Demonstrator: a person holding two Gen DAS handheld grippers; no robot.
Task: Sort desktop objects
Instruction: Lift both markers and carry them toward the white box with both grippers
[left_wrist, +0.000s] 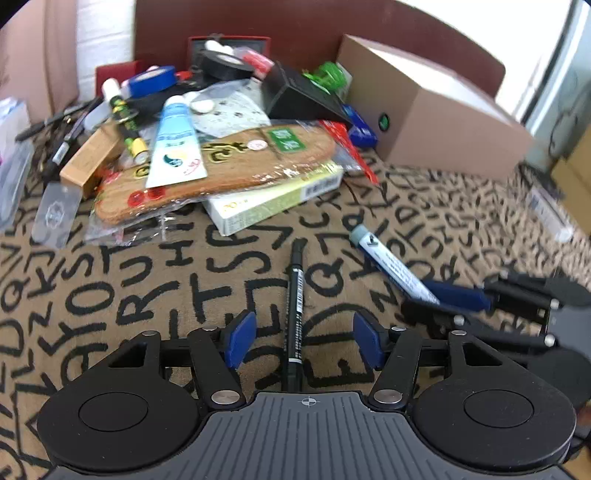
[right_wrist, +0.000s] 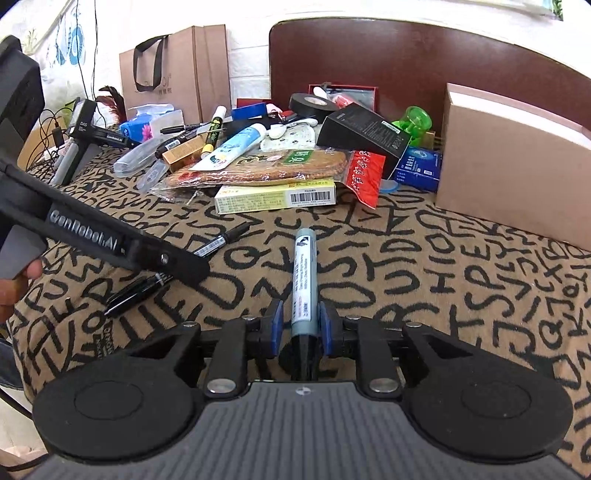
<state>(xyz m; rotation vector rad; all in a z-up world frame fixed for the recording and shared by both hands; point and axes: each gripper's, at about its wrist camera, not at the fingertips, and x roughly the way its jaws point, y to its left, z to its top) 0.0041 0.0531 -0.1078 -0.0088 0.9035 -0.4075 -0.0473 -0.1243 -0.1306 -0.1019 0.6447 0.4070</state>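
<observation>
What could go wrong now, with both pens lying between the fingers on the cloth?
1. The left gripper is open around the black pen, which lies free on the patterned cloth; it might roll or shift.
2. The right gripper has the grey marker between its fingers with gaps on both sides, near its rear end; lifted now, it might slip or tip.
3. The two grippers are close and might collide.

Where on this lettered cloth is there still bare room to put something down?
The near half of the cloth is mostly bare: widest right of the grey marker, below the brown box. A smaller patch lies left of the black pen. The back is crowded, with the insole atop the pile.
</observation>
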